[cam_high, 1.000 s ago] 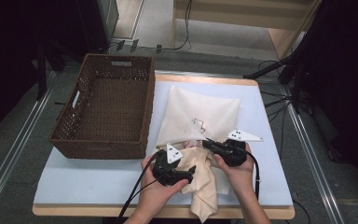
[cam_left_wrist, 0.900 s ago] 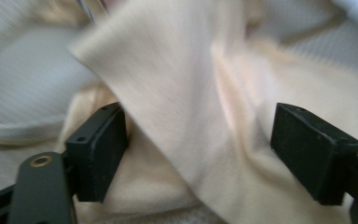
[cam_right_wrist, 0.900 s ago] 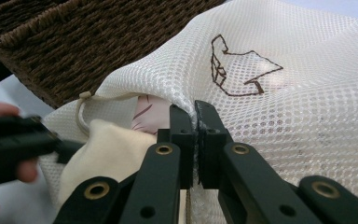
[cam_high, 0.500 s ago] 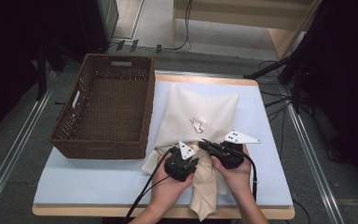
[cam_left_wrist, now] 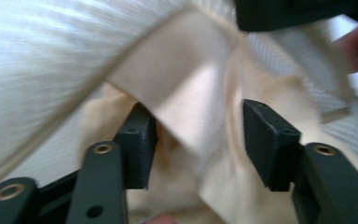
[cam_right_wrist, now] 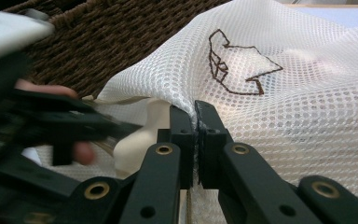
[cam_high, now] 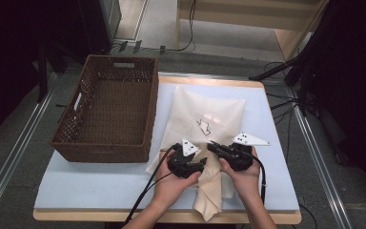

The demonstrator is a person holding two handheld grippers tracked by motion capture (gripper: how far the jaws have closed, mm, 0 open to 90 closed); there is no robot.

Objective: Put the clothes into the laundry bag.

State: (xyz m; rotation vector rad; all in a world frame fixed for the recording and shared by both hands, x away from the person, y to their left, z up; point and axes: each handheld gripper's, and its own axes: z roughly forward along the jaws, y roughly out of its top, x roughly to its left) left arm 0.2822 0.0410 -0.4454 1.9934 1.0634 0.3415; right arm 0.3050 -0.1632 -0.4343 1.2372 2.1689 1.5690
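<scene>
A white mesh bag [cam_high: 214, 112] with a brown stitched logo lies on the table, its mouth towards me. A cream cloth [cam_high: 208, 193] spills from that mouth over the table's front edge. My right gripper [cam_high: 212, 144] is shut on the bag's edge [cam_right_wrist: 186, 100], pinching the mesh between its pads. My left gripper [cam_high: 201, 165] sits close beside it. In the left gripper view its jaws [cam_left_wrist: 198, 135] have just been opening, and a fold of cream cloth [cam_left_wrist: 191, 93] hangs between the pads [cam_left_wrist: 137, 140] without being pressed.
A brown wicker basket [cam_high: 109, 109] stands empty at the left of the pale blue table [cam_high: 90, 176], right next to the bag. The person's hands hold both grippers near the front edge. Cables [cam_high: 145, 191] trail off the front.
My left gripper has slid right along the cloth to sit close against the right one. The right gripper and the bag have stayed where they were.
</scene>
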